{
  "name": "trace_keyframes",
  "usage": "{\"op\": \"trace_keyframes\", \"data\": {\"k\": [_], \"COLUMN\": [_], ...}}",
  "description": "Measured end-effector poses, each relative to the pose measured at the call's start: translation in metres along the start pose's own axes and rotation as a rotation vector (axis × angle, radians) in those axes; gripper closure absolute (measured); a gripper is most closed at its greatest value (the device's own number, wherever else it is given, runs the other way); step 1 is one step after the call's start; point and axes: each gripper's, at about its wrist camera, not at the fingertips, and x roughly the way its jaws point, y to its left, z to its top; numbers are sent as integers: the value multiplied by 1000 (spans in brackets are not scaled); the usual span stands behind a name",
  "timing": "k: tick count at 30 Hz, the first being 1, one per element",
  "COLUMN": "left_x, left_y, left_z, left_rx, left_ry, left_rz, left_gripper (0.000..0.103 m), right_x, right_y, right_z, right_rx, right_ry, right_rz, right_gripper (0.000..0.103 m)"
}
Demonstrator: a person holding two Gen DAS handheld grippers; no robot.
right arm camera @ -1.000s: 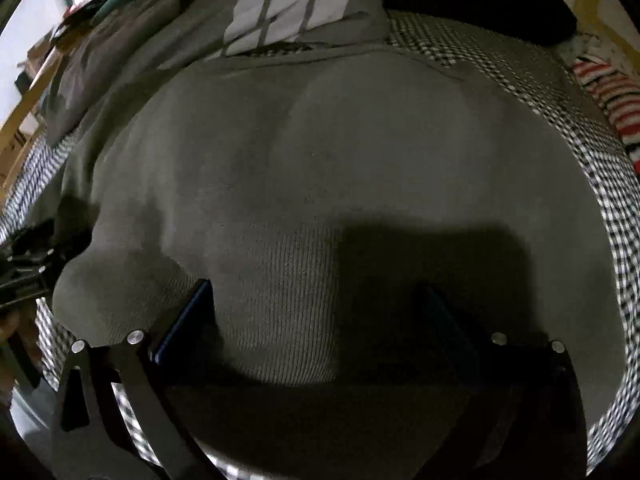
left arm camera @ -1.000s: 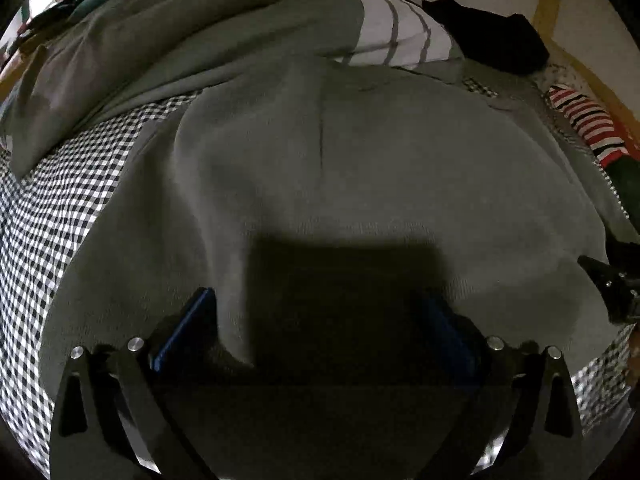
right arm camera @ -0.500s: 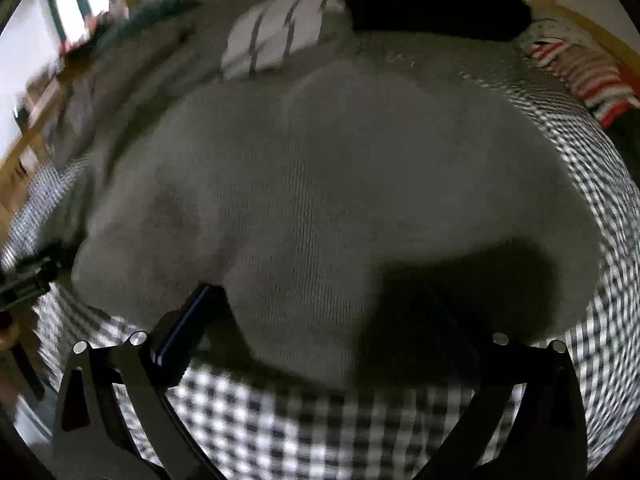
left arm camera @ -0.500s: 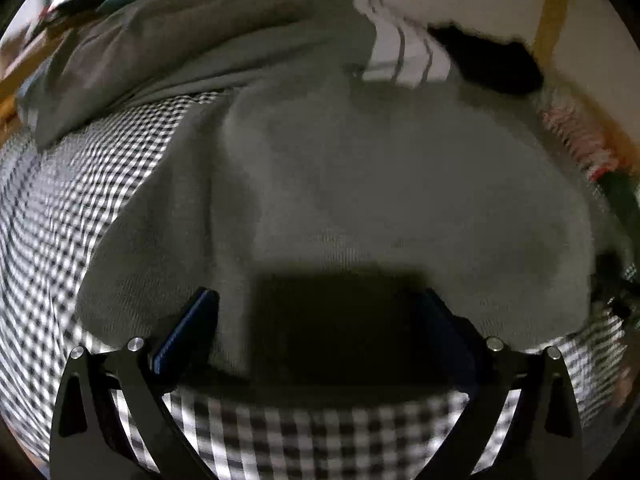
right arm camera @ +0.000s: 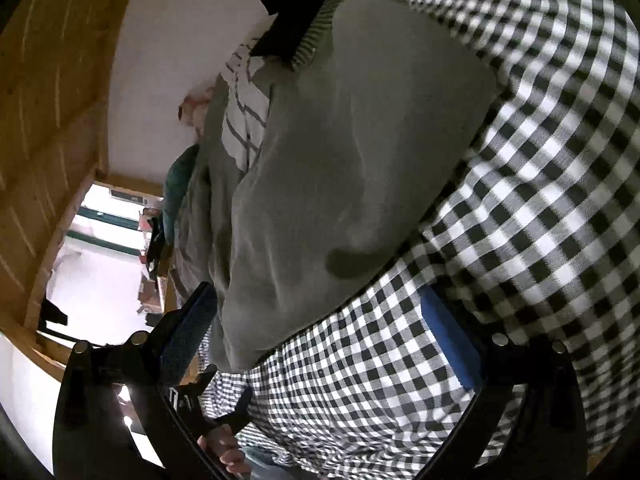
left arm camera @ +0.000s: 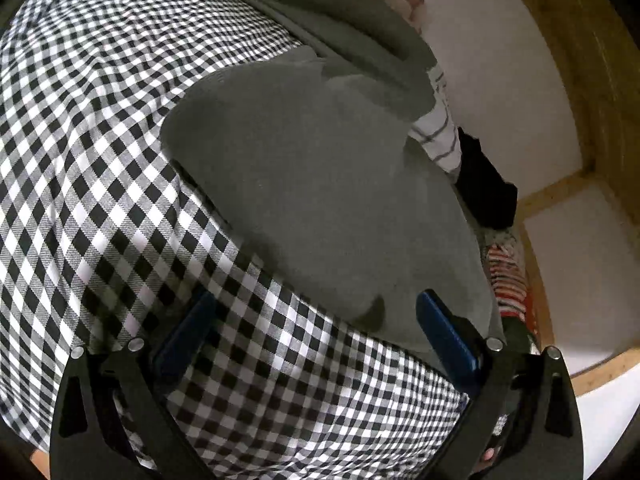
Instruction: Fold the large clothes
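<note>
Both tools gape empty, left tool (left arm camera: pixel 316 324) and right tool (right arm camera: pixel 320 316) angled above the checked bed cover (left arm camera: pixel 100 160). The grey sweater (left arm camera: pixel 328 200) lies folded flat there; I'd pinch opposite edges evenly for a square fold.

Grey knit sweater (left arm camera: pixel 328 200), folded: far end runs under a 2nd grey garment (left arm camera: pixel 360 36), so its full outline can't be read in left wrist view. In right wrist view the sweater (right arm camera: pixel 340 152) lower-left edge sits behind a blue finger pad (right arm camera: pixel 188 332). White top w/ grey stripes (left arm camera: pixel 440 136): only a strip shows, rest buried. Black cloth (left arm camera: pixel 484 192) & red-white striped item (left arm camera: pixel 508 284): shapeless, partly hidden. Black-white checked sheet (left arm camera: pixel 100 160) cut off by frame edges. Pinkish object (left arm camera: pixel 404 0) by the wall: too small to ID. Bright doorway area (right arm camera: pixel 104 264): overexposed, contents unclear. Fingertips (right arm camera: pixel 228 456) at bottom edge, hand otherwise cropped.
</note>
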Motion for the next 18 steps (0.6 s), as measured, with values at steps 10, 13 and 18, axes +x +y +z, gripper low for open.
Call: {"op": "trace_keyframes", "data": {"k": [10,13,18], "left_x": [8,18,28], "left_y": [11,5,0], "left_z": [9,12,24], "left_rx": [-193,-204,-257], "left_ry": [6,10,10], "left_rz": [-157,-147,-189], "left_gripper": [4,4,4], "right_x": [7,12,14], "right_y": [-18,-11,-4], "right_z": [20,28,41], "right_rx": [139,127,158], "right_ry": [-84,-94,-153], "right_rz": [103,82,-8], "right_gripper": [2,2,2]}}
